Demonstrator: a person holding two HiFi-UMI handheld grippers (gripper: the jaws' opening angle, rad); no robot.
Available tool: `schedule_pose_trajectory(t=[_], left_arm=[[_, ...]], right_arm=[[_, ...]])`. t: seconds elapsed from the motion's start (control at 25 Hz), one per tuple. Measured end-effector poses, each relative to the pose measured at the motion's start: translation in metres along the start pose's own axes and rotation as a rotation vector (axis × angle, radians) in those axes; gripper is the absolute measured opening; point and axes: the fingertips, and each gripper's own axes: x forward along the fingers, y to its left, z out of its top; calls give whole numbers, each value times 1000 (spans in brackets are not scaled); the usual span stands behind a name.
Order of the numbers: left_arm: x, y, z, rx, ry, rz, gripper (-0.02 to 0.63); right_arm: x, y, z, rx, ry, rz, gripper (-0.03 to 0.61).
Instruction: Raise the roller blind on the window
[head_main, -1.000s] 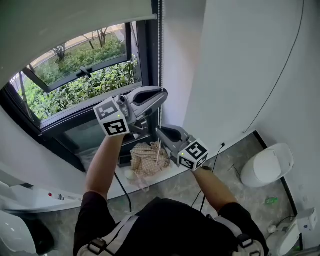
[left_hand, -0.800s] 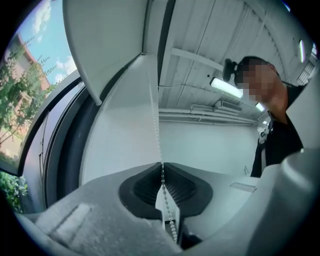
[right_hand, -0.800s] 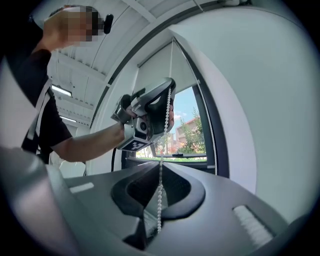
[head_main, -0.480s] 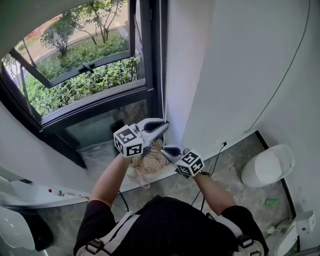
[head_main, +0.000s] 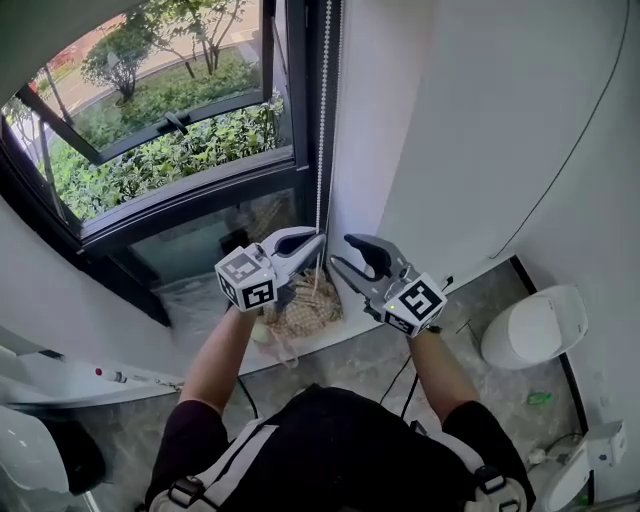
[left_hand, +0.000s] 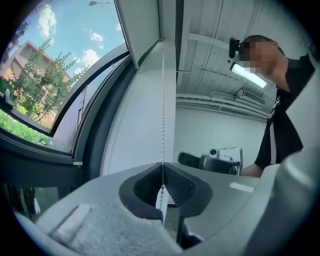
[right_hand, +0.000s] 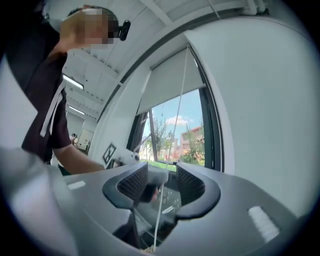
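Note:
The white bead chain (head_main: 321, 110) hangs down the window's right frame. My left gripper (head_main: 317, 240) is shut on it, the beads (left_hand: 163, 100) pinched between its dark pads; its jaws have just been closing. Just right of it, my right gripper (head_main: 349, 256) stands open. Its jaws have just been opening, and the chain (right_hand: 158, 200) runs loose between its pads without touching them. The grey roller blind (right_hand: 170, 80) covers the top of the window; its lower edge (head_main: 60, 45) shows at the head view's top left.
A beige netted cloth (head_main: 300, 315) lies on the sill below the grippers. The white wall (head_main: 480, 130) stands close on the right. On the floor are a white round-lidded object (head_main: 535, 328) and a black cable (head_main: 400, 378).
My left gripper came down along the chain and the blind's lower edge rose, baring more window. My right gripper let go of the chain, opened wide and moved up beside the left one.

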Motion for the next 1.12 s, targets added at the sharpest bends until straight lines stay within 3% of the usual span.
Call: schedule_pose_trajectory(t=[0.24,0.48,0.56,0.68,0.92,1.12], left_arm=[[-1,-14,-1,9,11,-28,9],[-8,-26,1,129,56,-14,11],[-9,-28,1,132,62,-18,11],[-12,-28,1,113,54,-23,11],[-16,-24,0,64,20,-17,11],[-15,-19,-55,42,137,1,12]], right_arm=[[35,-27,106,79,-205,-6,136],[63,-41,166,116,-300,-20,115],[69,-41,171,128,-306,-9,100],[73,-38,171,134,-316,5,22],[72,-33,169,127,-337,15,12],[68,-23,120,202,-264,45,11]])
